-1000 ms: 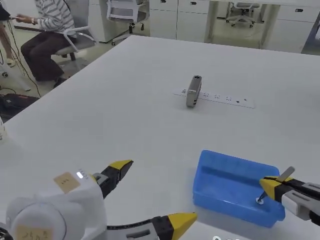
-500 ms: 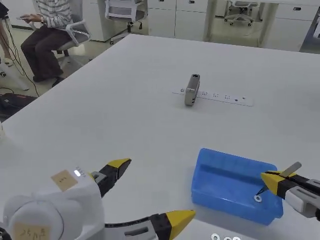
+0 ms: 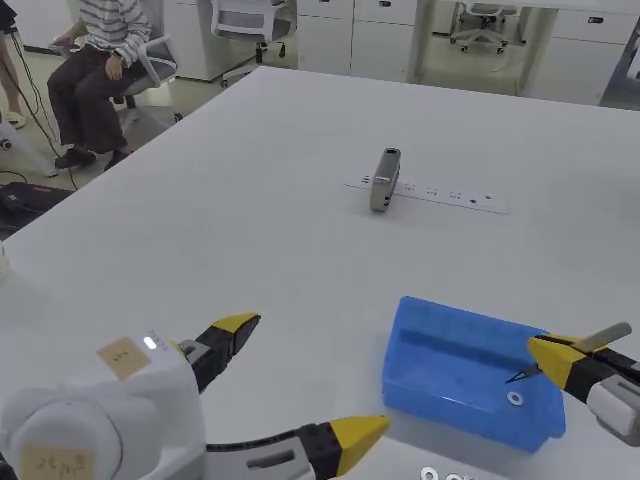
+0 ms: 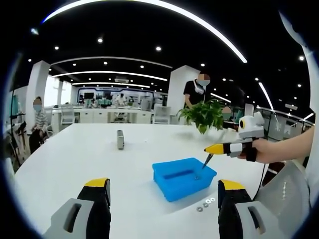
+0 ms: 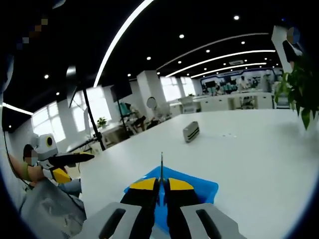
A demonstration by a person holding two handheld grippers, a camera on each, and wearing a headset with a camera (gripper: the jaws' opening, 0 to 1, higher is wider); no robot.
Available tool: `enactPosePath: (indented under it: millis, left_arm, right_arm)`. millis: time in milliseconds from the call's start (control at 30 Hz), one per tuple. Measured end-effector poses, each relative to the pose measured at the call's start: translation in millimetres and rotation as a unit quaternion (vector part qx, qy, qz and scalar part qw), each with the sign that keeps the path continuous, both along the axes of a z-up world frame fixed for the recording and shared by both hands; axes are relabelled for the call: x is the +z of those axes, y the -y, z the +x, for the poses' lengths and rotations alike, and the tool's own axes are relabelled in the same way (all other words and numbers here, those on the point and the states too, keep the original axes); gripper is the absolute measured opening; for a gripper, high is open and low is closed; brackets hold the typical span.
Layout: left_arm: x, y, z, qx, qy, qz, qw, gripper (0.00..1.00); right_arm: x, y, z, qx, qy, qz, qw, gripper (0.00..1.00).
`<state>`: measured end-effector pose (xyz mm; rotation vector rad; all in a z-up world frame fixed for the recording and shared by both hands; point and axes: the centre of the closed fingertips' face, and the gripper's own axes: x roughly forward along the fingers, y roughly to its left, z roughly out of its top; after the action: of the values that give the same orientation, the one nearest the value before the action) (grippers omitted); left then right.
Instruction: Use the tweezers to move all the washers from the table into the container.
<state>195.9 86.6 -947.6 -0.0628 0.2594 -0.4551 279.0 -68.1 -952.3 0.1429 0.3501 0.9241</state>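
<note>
Here, tweezers (image 3: pixel 522 374) aslant, tip toward container (image 3: pixel 450 415).

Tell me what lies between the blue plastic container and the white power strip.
Nothing: the head view shows bare white table between the blue plastic container and the white power strip.

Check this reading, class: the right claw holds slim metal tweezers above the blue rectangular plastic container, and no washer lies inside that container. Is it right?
Not quite. One small metal washer lies on the floor of the blue rectangular plastic container, as the head view shows. The rest stands: the right claw holds the slim metal tweezers above that container.
</note>
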Motion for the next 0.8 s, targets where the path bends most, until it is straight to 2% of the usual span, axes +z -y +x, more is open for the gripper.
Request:
enactPosePath:
  millis: [233, 467, 567, 800]
  left_arm:
    - [-0.2, 0.3, -0.1, -0.001, 0.000, 0.000, 1.0000, 0.91]
    - [-0.4, 0.3, -0.1, -0.001, 0.000, 0.000, 1.0000, 0.90]
    - [-0.9, 0.8, -0.3, -0.002, -0.001, 0.001, 1.0000, 0.90]
    - [-2.1, 1.7, -0.8, -0.005, -0.004, 0.003, 1.0000, 0.90]
  right_arm:
    - [0.9, -2.1, -14.9, 0.019, -0.012, 0.016, 0.9996, 0.04]
    - [-14.4, -6.0, -35.5, 0.027, -0.041, 0.027, 0.9984, 0.04]
    - [-19.7, -6.4, -39.2, 0.027, -0.049, 0.027, 0.9981, 0.04]
    - [-43.6, -4.7, -48.5, 0.022, -0.080, 0.017, 0.9964, 0.04]
